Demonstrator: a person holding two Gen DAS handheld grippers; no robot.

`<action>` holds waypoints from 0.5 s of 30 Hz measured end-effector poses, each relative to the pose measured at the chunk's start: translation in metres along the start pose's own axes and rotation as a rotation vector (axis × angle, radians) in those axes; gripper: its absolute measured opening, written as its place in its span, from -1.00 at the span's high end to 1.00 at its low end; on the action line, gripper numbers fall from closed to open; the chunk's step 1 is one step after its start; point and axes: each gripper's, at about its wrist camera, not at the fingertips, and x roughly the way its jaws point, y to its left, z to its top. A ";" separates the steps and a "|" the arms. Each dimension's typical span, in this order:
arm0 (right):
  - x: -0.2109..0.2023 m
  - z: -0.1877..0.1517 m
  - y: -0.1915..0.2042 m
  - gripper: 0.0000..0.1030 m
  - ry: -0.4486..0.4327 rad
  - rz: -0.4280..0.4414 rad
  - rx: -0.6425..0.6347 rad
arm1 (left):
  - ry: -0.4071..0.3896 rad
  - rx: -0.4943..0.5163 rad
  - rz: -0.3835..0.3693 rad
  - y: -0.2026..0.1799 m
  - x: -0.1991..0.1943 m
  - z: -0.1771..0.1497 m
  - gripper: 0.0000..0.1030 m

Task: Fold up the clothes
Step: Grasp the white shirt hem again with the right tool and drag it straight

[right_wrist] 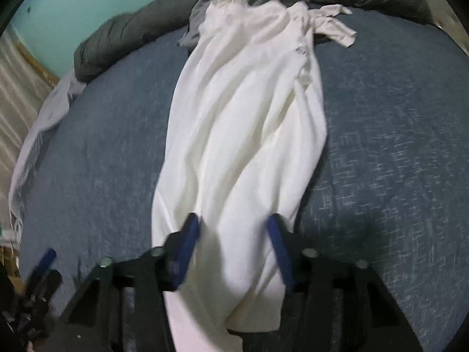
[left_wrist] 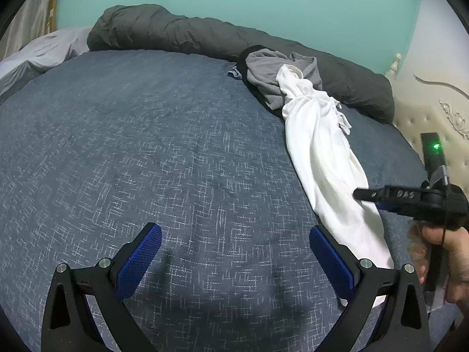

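Right wrist view: white garment [right_wrist: 243, 123] stretched in a long, rumpled rope down the blue bedspread [right_wrist: 395, 146], near end lying between the fingers of the right gripper [right_wrist: 233, 231]. Jaws partly open, cloth bunched in the gap; cannot tell whether pads actually press it. No fold made yet, by the look of it: not spread flat, sleeves twisted, far end resting on the grey clothes [left_wrist: 278, 79]. Left to do, most likely: pull clear of the pile, flatten, fold, then the grey pieces.

Left wrist view: left gripper [left_wrist: 234, 252] wide open, empty, hovering over bare bedspread, beside the garment. Dark duvet [left_wrist: 176, 32] rolled along the far edge, pale sheet [left_wrist: 44, 55] at the far left corner, headboard [left_wrist: 433, 117] to the right. Nothing blocking the middle; only the grey pile under the garment's far end likely to drag along.
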 end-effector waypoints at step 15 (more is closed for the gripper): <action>-0.050 -0.030 -0.007 0.88 -0.077 0.079 -0.093 | 0.004 -0.012 0.001 0.001 0.002 0.002 -0.99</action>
